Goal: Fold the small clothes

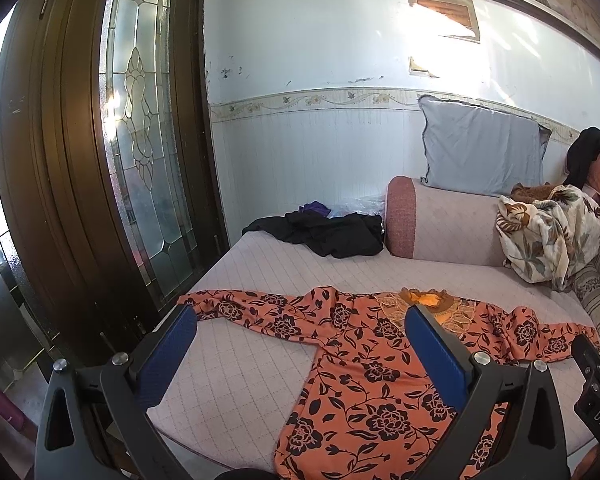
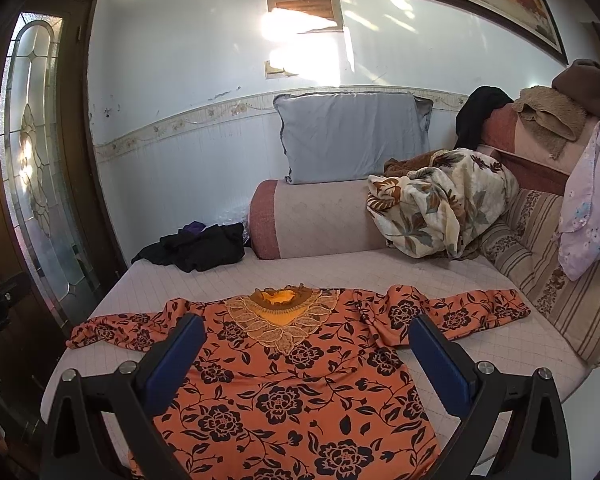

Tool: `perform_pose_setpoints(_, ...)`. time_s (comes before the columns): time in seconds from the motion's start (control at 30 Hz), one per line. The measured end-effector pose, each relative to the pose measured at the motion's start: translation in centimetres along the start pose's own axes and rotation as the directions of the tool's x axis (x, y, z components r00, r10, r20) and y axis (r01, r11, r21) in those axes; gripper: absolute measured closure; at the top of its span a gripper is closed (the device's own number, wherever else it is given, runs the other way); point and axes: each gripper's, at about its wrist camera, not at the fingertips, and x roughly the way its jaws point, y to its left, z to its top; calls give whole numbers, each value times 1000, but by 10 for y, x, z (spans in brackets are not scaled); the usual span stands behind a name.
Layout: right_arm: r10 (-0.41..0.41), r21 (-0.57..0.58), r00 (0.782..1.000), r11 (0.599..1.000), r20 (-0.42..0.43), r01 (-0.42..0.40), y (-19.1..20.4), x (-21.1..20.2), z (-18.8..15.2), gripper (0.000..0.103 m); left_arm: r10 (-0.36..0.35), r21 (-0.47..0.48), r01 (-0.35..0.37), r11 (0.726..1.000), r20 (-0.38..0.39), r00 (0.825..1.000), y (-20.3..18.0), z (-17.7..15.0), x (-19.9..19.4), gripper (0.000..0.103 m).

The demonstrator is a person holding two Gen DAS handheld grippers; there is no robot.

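orange floral top (image 2: 292, 392) flat on sofa seat (image 2: 440, 276), sleeves spread sideways | left hand-held gripper (image 1: 300, 344) released, nearer left sleeve (image 1: 236, 308) | right hand-held gripper (image 2: 306, 354) released, nearer right sleeve (image 2: 472, 308)

A shirt (image 2: 284, 380) lies flat on the sofa seat (image 2: 440, 280), neck toward the back, sleeves spread left and right. Behind it a bolster (image 2: 316, 220) runs across the seat, with a pillow (image 2: 352, 140) standing on it against the wall. A heap of dark clothes (image 2: 200, 246) sits left of the bolster, a blanket (image 2: 440, 204) bunched at its right end, and a door (image 1: 100, 160) stands left of the sofa
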Motion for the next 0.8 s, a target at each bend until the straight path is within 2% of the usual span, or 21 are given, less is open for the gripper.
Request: perform_pose_setpoints(0.8, -6, -19, 999, 1000, -47, 5, 13, 19, 4, 0, 1, -6, -1, 1000, -21, 1000, 6, -3, 9, 0)
